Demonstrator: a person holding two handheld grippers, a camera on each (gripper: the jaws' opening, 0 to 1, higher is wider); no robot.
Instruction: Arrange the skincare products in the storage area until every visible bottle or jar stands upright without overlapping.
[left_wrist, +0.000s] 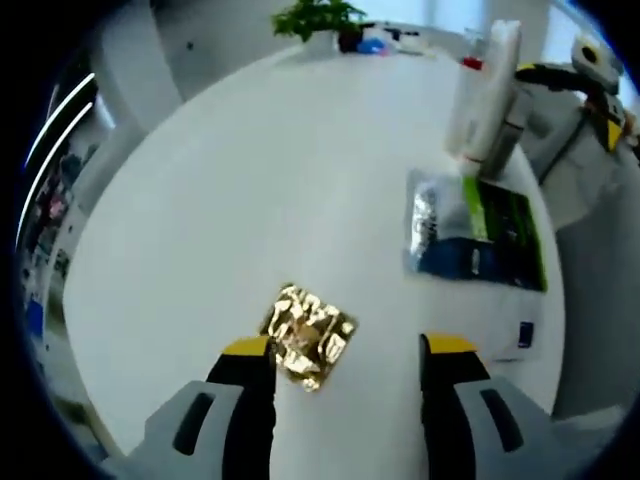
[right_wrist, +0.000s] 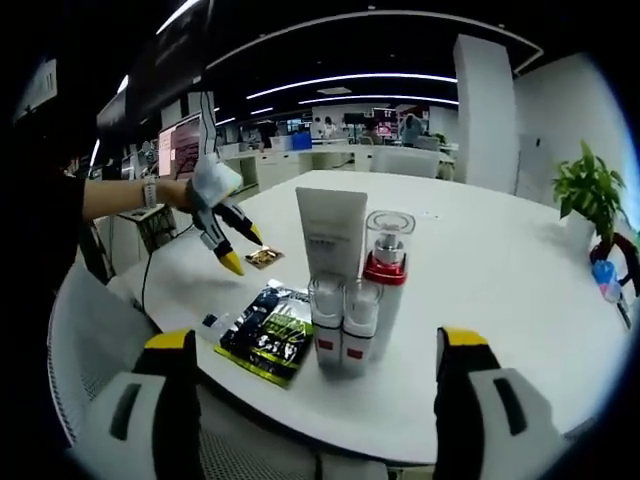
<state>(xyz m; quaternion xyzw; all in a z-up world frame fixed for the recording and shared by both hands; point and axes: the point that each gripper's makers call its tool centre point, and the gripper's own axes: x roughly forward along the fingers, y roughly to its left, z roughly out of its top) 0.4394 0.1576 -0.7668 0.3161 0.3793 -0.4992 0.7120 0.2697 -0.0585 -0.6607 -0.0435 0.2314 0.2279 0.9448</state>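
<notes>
Hovering over the gold sachet, the left gripper has its fingers wide. The right gripper (fingers also wide) faces upright bottles near the desk edge.

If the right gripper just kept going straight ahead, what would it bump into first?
Probably the two small bottles standing at the front of the group, directly between the open right gripper jaws. The taller pump bottle and white tube stand just behind them.

Left gripper view steeply down over white table; right gripper view level, table-edge, toward shared bottles.
</notes>
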